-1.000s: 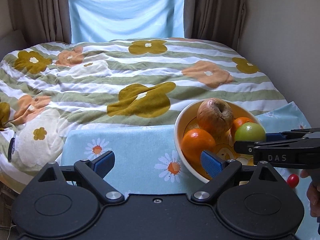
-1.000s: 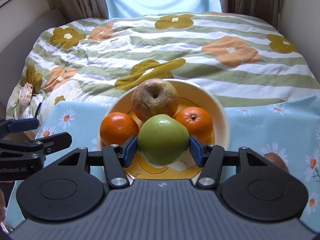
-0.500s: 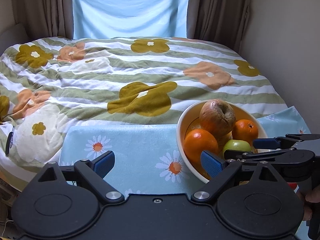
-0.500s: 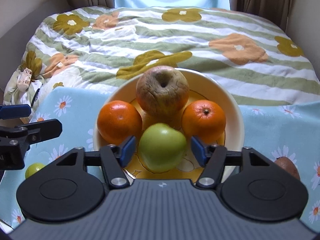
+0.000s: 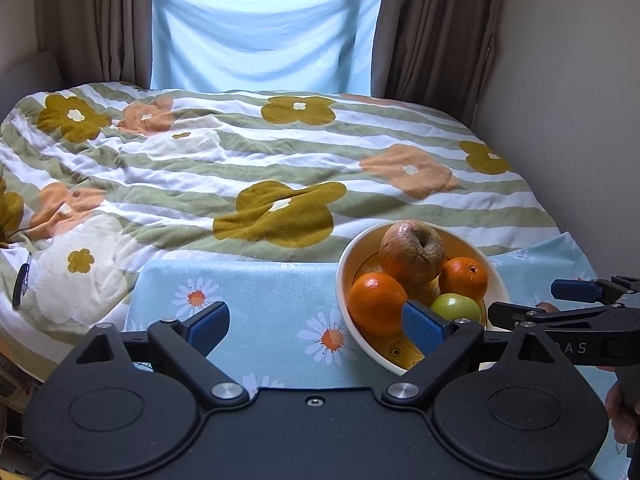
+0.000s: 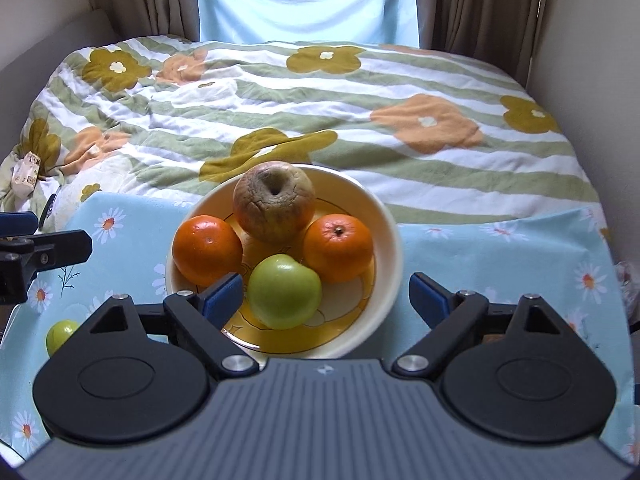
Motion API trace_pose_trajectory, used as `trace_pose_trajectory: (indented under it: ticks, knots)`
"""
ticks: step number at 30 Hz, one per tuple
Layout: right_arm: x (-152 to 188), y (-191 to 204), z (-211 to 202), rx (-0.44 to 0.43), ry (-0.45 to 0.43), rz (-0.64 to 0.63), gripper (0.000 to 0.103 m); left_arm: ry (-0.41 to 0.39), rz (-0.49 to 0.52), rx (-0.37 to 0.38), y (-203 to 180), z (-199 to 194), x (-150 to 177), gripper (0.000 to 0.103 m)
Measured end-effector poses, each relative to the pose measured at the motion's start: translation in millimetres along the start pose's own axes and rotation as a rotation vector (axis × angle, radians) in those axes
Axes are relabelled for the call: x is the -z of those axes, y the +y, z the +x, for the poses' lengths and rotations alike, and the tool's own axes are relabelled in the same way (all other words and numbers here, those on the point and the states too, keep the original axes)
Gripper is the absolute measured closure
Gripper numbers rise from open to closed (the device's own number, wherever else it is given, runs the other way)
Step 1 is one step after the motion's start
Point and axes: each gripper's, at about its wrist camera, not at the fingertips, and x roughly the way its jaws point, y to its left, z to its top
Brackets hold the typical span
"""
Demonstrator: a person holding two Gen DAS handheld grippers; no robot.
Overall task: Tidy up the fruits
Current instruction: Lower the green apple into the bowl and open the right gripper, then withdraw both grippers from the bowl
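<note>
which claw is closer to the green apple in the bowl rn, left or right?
Right. The right claw sits open just in front of the green apple, jaws clear of it. The left claw, also open, is off to the bowl's left.

1. My right tongs [image 6: 322, 298] stand wide, jaws just opened, clear of the green apple [image 6: 284, 291].
2. The bowl [image 6: 390, 220] is crowded: two oranges and a wrinkled apple [image 6: 273, 207] ring the green one.
3. Left of the bowl, the daisy cloth [image 5: 260, 300] lies bare under my left tongs [image 5: 316, 322].
4. The bed [image 5: 280, 168] beyond is open.

Only the letters "AS" read, on the right gripper [image 5: 576, 300]
</note>
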Motion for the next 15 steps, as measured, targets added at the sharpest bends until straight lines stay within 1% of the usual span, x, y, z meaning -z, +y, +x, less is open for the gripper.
trace_pose_trajectory:
  ticks: [2, 5, 8, 11, 15]
  knots:
    - [-1.1, -3.2, -12.6, 0.008, -0.016, 0.010, 0.000, -0.016, 0.008, -0.005, -3.9, -7.6, -1.2, 0.004]
    - [-1.0, -8.8, -33.6, 0.025, -0.056, 0.034, 0.000, -0.052, 0.030, -0.017, -9.6, -20.1, -0.6, 0.001]
    - [0.0, -13.5, -51.2, 0.059, -0.078, 0.041, 0.000, -0.079, 0.052, -0.034, -14.6, -31.0, 3.2, 0.000]
    - [2.1, -21.7, -67.0, 0.079, -0.088, 0.045, 0.000, -0.085, 0.071, -0.045, -18.4, -38.6, 7.4, 0.000]
    - [6.6, -34.6, -86.0, 0.096, -0.089, 0.043, 0.000, -0.082, 0.084, -0.033, -26.0, -47.6, 15.3, 0.000]
